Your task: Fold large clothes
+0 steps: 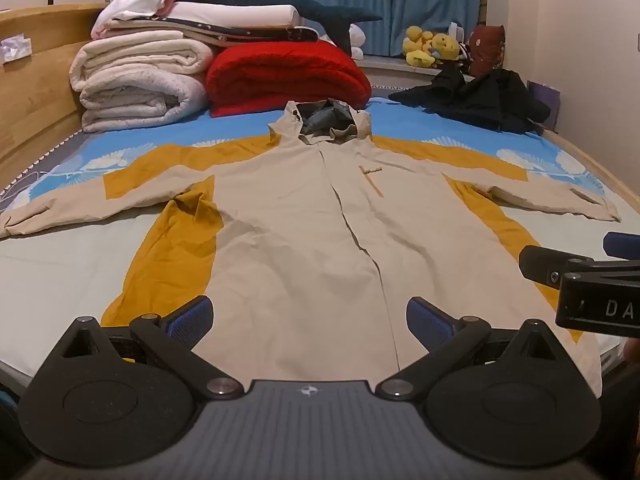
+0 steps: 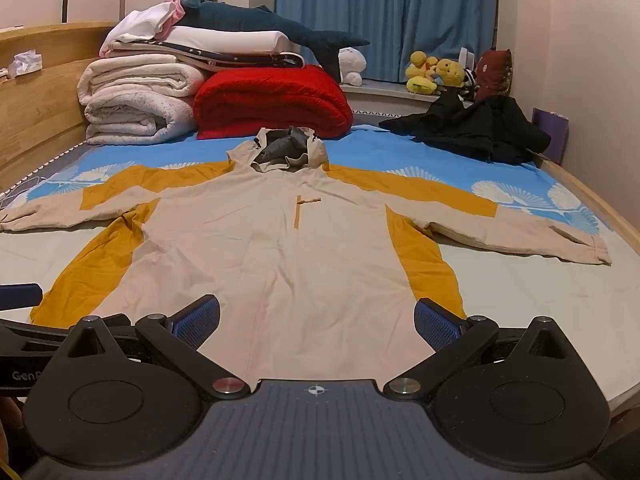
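Beige-and-mustard jacket (image 1: 296,216) lies spread flat on the bed (image 1: 60,264), both grippers' fingers (image 1: 192,320) wide apart above its hem.

The jacket (image 1: 288,216) hem is hidden behind each tool body, and its left cuff runs off the frame edge.

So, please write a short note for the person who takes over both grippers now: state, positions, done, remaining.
Left gripper: open, empty, above the jacket hem.
Right gripper: open, empty, beside it.
Jacket: spread flat, front up, on the bed, sleeves out to both sides, hood toward the red blanket.
Done: jacket laid out.
Left: every fold. A black garment waits at the far right.
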`<state>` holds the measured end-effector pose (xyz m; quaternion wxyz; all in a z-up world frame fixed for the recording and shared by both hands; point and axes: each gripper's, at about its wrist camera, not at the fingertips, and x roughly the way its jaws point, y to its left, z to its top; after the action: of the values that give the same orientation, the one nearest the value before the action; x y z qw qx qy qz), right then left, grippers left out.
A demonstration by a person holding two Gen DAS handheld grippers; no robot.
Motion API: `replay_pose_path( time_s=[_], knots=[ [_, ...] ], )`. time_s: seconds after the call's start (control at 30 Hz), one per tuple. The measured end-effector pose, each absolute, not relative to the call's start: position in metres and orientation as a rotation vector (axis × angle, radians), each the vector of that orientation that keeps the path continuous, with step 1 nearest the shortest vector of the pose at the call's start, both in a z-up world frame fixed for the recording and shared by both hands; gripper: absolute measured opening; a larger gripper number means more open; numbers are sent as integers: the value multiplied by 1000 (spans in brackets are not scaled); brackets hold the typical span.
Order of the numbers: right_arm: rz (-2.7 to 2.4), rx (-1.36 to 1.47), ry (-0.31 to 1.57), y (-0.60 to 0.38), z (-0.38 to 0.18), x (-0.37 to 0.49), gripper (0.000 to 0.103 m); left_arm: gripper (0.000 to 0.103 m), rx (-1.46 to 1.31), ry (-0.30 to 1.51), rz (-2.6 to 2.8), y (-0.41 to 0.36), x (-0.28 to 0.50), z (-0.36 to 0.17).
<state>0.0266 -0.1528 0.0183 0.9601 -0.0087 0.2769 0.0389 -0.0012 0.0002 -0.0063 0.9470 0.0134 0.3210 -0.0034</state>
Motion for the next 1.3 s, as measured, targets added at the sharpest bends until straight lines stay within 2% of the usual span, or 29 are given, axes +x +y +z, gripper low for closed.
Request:
replay_pose_path(
  time_s=[0.53, 0.63, 0.7, 0.73, 0.8, 0.87, 1.03, 1.17, 1.3],
  knots=[
    [56, -13, 548, -154, 18, 26, 102, 101, 45, 653, -16, -5, -2, -6],
    [59, -6, 546, -155, 19, 26, 102, 93, 59, 640, -24, -7, -3, -5],
    [63, -2, 536, -155, 19, 26, 101, 78, 72, 616, -29, -9, -4, -3],
    [61, -3, 527, -155, 20, 25, 101, 75, 74, 610, -33, -9, -4, -2],
    [51, 5, 493, -157, 22, 22, 100, 63, 71, 578, -42, -10, -5, 2],
    [36, 8, 450, -159, 25, 19, 101, 61, 79, 554, -52, -10, -4, 10],
    [-36, -20, 386, -166, 29, 21, 100, 61, 115, 424, -89, -11, 13, 46],
    [-78, -46, 353, -171, 33, 24, 100, 75, 150, 289, -87, -12, 52, 78],
    [-102, -76, 310, -177, 37, 26, 101, 76, 155, 259, -92, -3, 109, 98]
  ],
)
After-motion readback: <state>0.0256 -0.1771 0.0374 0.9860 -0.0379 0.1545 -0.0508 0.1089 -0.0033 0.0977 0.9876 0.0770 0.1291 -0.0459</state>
